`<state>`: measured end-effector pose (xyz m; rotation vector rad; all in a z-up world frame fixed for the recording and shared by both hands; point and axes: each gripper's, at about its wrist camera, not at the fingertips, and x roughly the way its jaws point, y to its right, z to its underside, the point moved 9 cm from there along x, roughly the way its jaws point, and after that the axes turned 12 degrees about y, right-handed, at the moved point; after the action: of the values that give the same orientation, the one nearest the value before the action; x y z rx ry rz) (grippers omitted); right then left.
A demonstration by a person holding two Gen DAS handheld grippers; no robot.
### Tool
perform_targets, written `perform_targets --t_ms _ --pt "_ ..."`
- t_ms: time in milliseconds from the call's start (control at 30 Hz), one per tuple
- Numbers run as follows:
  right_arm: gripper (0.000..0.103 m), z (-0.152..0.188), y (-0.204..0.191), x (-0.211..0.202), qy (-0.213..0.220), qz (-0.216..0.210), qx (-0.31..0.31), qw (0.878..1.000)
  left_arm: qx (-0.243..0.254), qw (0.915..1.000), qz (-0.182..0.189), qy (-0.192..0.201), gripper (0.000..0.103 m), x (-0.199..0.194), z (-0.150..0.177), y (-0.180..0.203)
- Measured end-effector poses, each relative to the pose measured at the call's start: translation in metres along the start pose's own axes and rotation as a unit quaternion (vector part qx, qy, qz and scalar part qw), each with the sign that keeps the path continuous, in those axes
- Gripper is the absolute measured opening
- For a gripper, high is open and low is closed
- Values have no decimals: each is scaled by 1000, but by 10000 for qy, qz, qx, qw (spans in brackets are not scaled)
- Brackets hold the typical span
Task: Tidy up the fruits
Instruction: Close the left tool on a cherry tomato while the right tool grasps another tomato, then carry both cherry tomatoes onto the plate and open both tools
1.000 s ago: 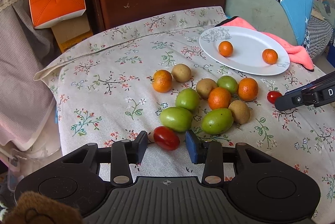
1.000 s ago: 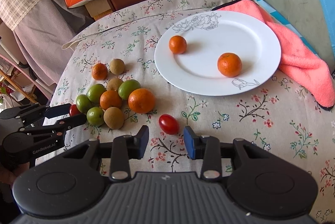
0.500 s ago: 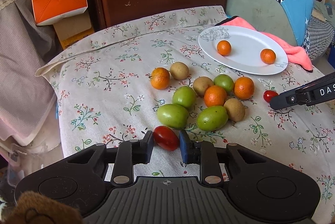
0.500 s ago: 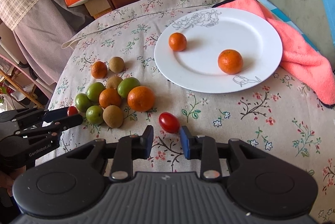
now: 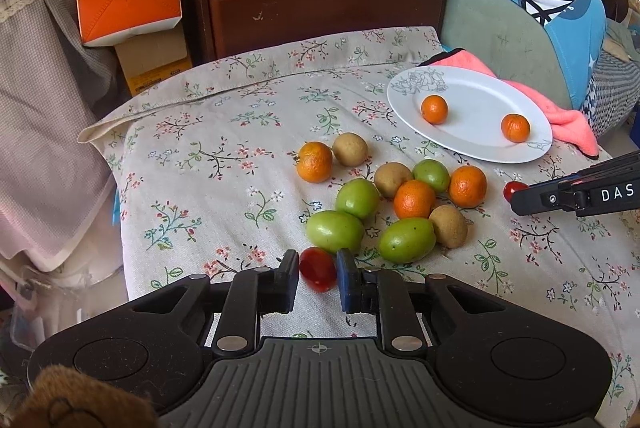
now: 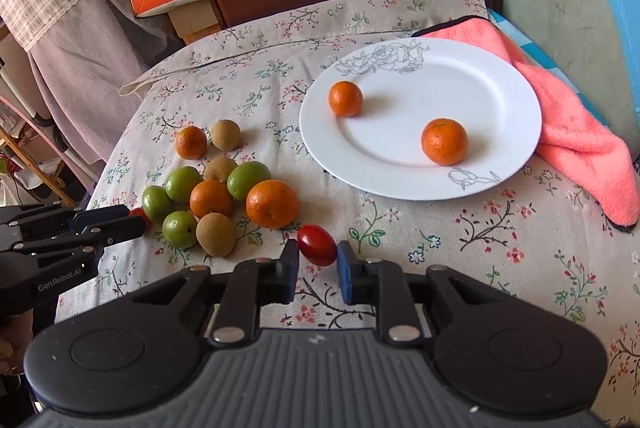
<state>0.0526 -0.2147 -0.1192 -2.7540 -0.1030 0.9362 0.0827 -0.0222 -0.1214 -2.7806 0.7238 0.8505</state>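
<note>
Left tool (image 5: 318,274) clamps cherry tomato (image 5: 318,269), long axis tilted; right tool (image 6: 318,260) clamps second tomato (image 6: 317,244), likewise.

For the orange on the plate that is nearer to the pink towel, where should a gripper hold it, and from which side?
Grip the nearer orange across its widest middle, coming from above. It is round and sits alone on the flat plate, so every side is free.

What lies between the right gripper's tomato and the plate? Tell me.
Only bare floral tablecloth separates the cherry tomato from the white plate, in the right wrist view.
</note>
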Motion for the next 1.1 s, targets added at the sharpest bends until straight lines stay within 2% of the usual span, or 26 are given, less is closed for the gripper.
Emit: perform_targets --t_ms 167,567,867,1000,1100 --pt "21 -2 -1 0 4 -55 70 10000 162 9997 -73 -178 22 7 8 2" --pt "21 -5 0 -3 48 -36 147 9999 150 9997 -131 115 18 -4 -3 4" --pt "21 -47 11 -30 608 -247 613 9960 -230 9977 129 620 18 -17 -39 15" --pt "21 -69 21 -44 878 -211 611 9940 -361 9959 330 763 18 -16 -56 25" --pt "21 -82 29 -49 983 -158 511 9937 -256 9949 428 875 18 -13 -69 36"
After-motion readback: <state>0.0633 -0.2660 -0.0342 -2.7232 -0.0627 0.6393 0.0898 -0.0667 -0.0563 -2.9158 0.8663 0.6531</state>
